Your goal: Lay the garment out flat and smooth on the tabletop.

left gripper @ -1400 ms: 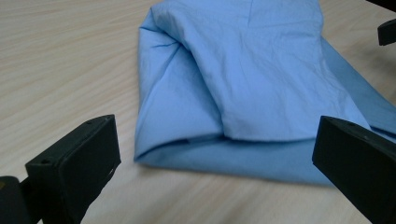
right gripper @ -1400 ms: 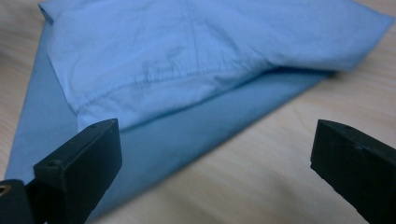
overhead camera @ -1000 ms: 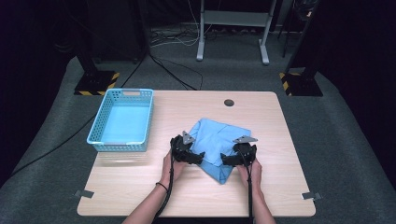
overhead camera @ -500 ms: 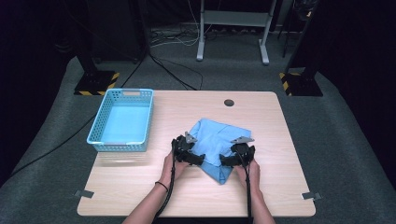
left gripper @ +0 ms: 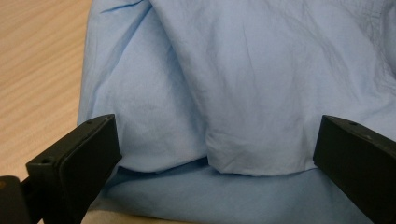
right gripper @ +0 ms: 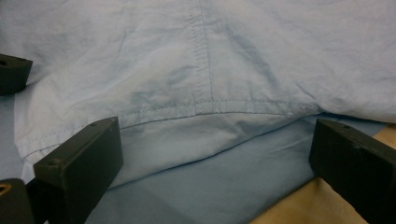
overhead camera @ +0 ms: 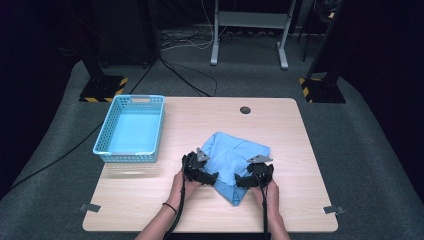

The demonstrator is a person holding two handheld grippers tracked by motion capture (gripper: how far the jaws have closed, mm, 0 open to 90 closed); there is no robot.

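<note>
While both tools sit at its near edge, the folded cloth lies thus:
Cloth [overhead camera: 234, 159]: blue, on the desk [overhead camera: 150, 215], right of centre, long axis running away from the person.
Left tool [overhead camera: 204, 176]: jaws spread wide, layered hem between them, at the near left edge.
Right tool [overhead camera: 246, 181]: jaws apart, straddling the stitched hem, equally near.
Hands: low, side by side.
Basket [overhead camera: 131, 156]: well apart, left.

Left of my left gripper [overhead camera: 214, 178]: bare table [overhead camera: 200, 125], passable.
Far left: basket [overhead camera: 131, 128] blocks.
Between my grippers: folded cloth [overhead camera: 232, 160].
Right of my right gripper [overhead camera: 239, 182]: bare table.
</note>
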